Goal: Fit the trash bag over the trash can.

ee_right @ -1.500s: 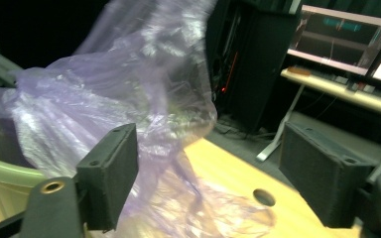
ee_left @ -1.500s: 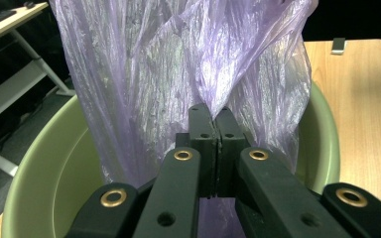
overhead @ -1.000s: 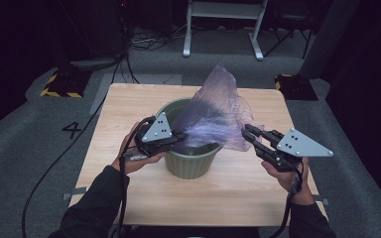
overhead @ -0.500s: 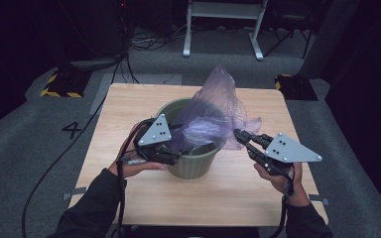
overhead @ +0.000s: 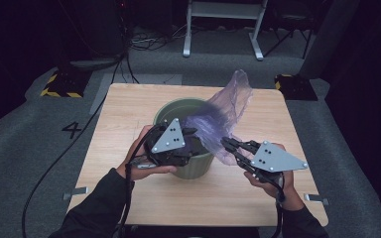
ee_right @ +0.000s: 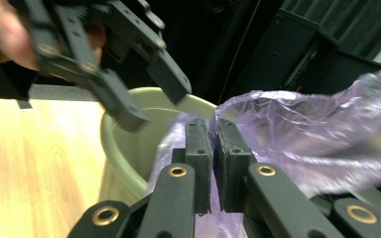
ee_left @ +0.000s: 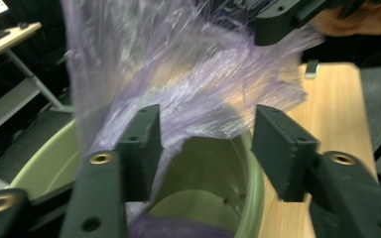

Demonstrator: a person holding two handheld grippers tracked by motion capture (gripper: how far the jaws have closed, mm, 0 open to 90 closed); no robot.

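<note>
Two hand-held grippers work the purple bag (overhead: 223,116) over the green bin (overhead: 171,110). Right hand-held gripper (ee_right: 213,130) stays clamped on its edge; left hand-held gripper (ee_left: 206,144), just closing, stands apart around loose film, so regrasping seems next.

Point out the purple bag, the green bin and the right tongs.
purple bag (overhead: 233,101), high view, upper film.
green bin (overhead: 167,108), high view, far rim.
right tongs (ee_right: 214,130), right gripper view, between the tips.
</note>
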